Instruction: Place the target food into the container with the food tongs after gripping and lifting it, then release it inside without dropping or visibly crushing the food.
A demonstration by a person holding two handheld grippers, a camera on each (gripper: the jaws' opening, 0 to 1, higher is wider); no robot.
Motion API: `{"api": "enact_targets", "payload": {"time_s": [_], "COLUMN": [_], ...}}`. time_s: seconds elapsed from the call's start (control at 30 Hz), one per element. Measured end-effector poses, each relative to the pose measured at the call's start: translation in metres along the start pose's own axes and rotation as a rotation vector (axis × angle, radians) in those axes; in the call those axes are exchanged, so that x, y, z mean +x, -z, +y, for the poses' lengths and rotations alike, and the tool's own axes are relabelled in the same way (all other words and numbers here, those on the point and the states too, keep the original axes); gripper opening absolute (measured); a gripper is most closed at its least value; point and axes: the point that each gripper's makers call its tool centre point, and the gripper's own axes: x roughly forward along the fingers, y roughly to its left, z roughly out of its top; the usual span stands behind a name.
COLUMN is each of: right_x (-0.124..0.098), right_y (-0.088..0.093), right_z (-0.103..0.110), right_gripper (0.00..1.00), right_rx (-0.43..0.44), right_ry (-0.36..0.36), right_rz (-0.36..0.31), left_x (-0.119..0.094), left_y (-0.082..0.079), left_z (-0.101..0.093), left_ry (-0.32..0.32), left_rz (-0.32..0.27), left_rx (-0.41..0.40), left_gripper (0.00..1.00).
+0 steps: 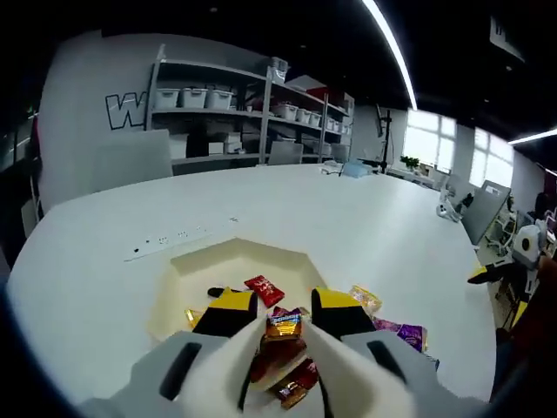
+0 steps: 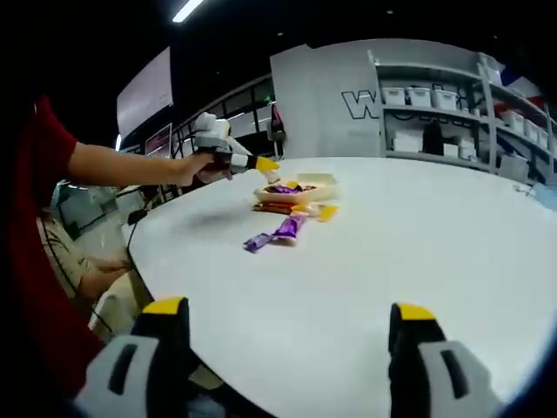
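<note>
The left tongs (image 1: 284, 315) are clenched on a gold-and-brown wrapped candy (image 1: 284, 326), held above the cream tray (image 1: 187, 272) on the white table (image 1: 104, 261); inside the tray, a red candy (image 1: 264, 290) lies just beyond the tongs, and purple candies (image 1: 402, 334) lie on the table just right of the tray. In the right gripper view, the right tongs (image 2: 291, 324) stand released with nothing between them, well apart from the tray (image 2: 315, 187). A purple candy (image 2: 278, 232) lies on the table (image 2: 418, 235) near the tray.
</note>
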Motion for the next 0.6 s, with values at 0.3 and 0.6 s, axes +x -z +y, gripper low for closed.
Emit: {"api": "enact_targets", "payload": {"time_s": [0.3,0.6], "right_x": [-0.001,0.001], "right_y": [0.001,0.001], "right_z": [-0.003,-0.002], "right_gripper": [0.94,0.94], "right_rx": [0.006,-0.003], "right_ry": [0.007,0.001], "right_rz": [0.002,0.007], "left_x": [0.013,0.011], "left_y": [0.000,-0.006], "left_z": [0.006,0.002], "left_ry": [0.008,0.021], "left_rz": [-0.005,-0.027], "left_rx": [-0.011,0.026], "left_gripper": [0.26,0.25]}}
